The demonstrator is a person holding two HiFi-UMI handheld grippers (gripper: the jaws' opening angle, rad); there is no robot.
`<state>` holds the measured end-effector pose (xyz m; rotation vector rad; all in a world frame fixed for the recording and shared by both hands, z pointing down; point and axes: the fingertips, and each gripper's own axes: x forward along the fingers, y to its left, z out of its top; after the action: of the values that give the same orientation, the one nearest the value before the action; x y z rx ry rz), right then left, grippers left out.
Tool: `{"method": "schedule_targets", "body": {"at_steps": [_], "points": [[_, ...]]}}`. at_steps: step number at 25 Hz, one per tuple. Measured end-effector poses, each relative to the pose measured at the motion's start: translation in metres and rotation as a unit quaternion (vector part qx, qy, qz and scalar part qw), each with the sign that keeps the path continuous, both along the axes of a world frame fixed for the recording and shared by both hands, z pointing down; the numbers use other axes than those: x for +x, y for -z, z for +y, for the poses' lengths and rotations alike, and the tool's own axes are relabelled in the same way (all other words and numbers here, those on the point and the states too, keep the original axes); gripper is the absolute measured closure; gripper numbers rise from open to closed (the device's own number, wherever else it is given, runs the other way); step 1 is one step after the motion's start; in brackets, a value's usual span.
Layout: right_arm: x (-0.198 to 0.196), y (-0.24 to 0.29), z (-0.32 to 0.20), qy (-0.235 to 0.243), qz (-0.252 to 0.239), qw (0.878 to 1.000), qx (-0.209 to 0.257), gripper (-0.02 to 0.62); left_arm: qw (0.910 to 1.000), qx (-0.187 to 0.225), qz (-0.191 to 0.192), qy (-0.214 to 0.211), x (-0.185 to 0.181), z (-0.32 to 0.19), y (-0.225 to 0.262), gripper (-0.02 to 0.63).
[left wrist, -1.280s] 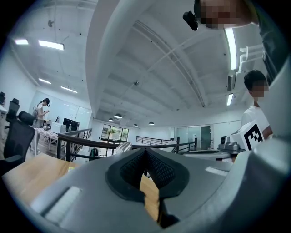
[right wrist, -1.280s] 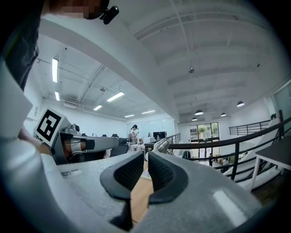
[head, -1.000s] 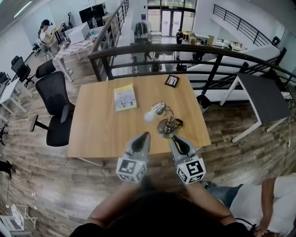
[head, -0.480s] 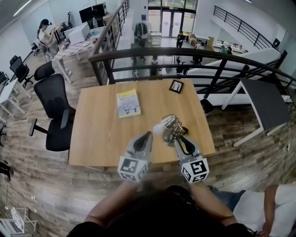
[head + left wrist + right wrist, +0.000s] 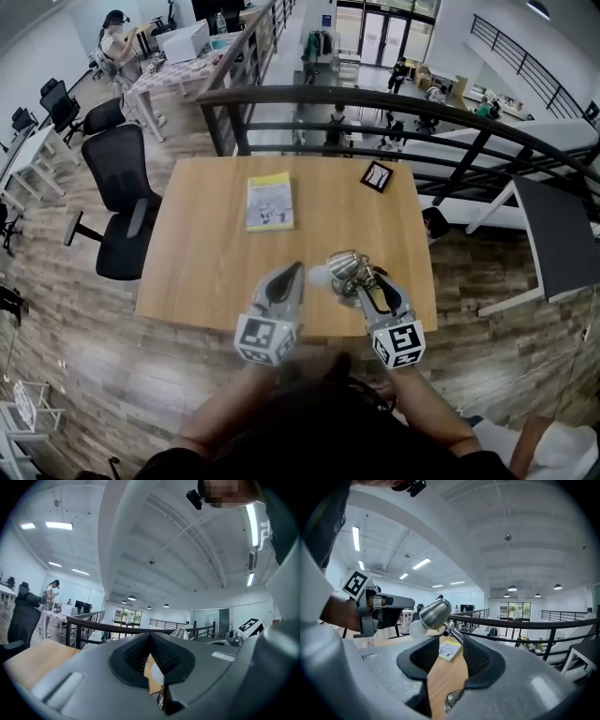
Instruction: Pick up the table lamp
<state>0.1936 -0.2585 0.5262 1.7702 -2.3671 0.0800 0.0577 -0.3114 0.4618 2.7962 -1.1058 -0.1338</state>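
The table lamp (image 5: 349,269) stands near the front right of the wooden table (image 5: 206,272). It has a brushed metal head, a white bulb (image 5: 319,275) pointing left and a round metal base. In the right gripper view its head (image 5: 435,613) and thin arm rise just beyond my right gripper (image 5: 447,644), and the base (image 5: 454,699) shows low between the jaws. Those jaws are opening, and the pads are apart from the arm. The right gripper (image 5: 364,281) sits at the lamp's near side. My left gripper (image 5: 294,271) is shut and empty, just left of the bulb (image 5: 157,673).
A yellow booklet (image 5: 270,202) lies at the table's middle back and a small framed picture (image 5: 377,176) at the back right. A black railing (image 5: 375,103) runs behind the table. A black office chair (image 5: 122,202) stands to the left.
Both grippers have moved forward over the table edge toward the lamp. The right one's tips now reach the lamp's near side. The lamp itself has stayed put.
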Motion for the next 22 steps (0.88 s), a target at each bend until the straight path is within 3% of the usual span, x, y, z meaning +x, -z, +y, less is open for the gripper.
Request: {"method": "schedule_targets", "body": {"at_steps": [13, 22], "points": [[0.010, -0.025, -0.053, 0.065, 0.029, 0.997, -0.012, 0.433, 0.9947, -0.017, -0.013, 0.101, -0.013, -0.026, -0.024, 0.604], [0.019, -0.046, -0.068, 0.055, 0.030, 0.998, -0.018, 0.434, 0.9901, -0.035, -0.022, 0.134, -0.022, -0.030, -0.046, 0.604]]}}
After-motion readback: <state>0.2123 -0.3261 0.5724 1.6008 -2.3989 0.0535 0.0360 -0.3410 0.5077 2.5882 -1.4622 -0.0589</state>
